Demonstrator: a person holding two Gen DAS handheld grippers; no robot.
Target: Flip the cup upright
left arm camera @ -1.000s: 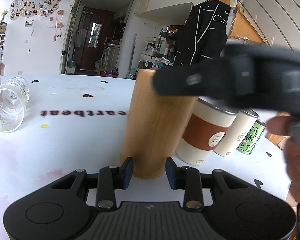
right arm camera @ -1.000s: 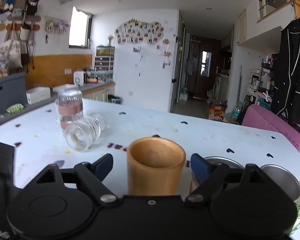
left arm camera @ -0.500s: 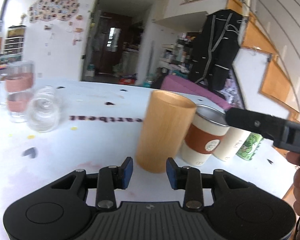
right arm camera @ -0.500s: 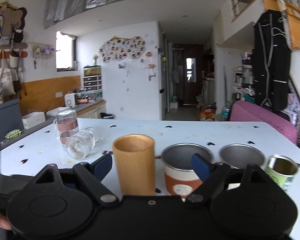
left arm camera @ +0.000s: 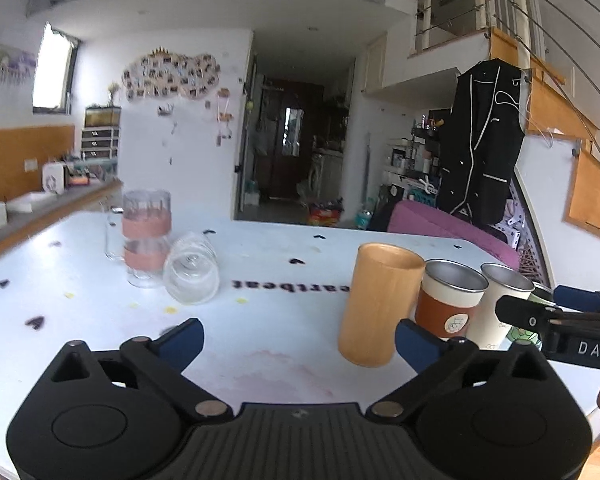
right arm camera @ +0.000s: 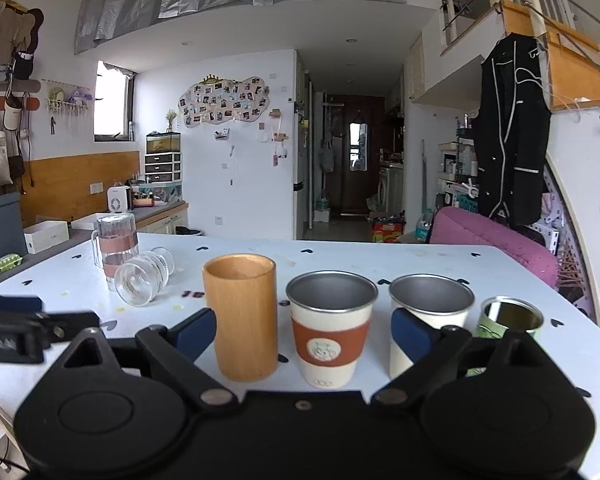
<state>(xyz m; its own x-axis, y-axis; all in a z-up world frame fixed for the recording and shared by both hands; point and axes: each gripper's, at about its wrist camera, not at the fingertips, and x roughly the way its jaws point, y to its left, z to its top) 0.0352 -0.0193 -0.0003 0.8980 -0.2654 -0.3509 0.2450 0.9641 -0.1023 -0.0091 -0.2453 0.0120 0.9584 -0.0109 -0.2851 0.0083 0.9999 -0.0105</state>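
The left gripper (left arm camera: 298, 336) has its 2 blue-padded fingers (left arm camera: 180, 338) spread wide apart, holding nothing, above the white table (left arm camera: 260, 360). At about 1 o'clock from it stands the wooden cup (left arm camera: 376, 304), upright with its mouth up, just beside the right-hand pad but not touched by it. Tight against the cup's far side is the brown-sleeved cup (left arm camera: 446, 304), then a white cup (left arm camera: 496, 304), both upright. At 3 o'clock the right gripper (left arm camera: 568, 314) comes in from the edge of the view. At 11 o'clock a clear glass (left arm camera: 192, 276) lies on its side with its mouth toward the camera, touching or just beside a tall glass mug (left arm camera: 146, 236) with pink bands; motion blur there makes the contact hard to judge.

The right gripper (right arm camera: 302, 330) is likewise open wide and empty. Beyond its fingers (right arm camera: 410, 330), 4 cups stand in a row at 12 o'clock: the wooden cup (right arm camera: 242, 316) at the left, the brown-sleeved cup (right arm camera: 330, 332), the white cup (right arm camera: 430, 312) partly behind the right finger, and a green tin (right arm camera: 508, 318) at 2 o'clock. At 10 o'clock the clear glass (right arm camera: 142, 280) lies tipped over in front of the glass mug (right arm camera: 116, 244). The left gripper (right arm camera: 32, 332) shows at 9 o'clock.
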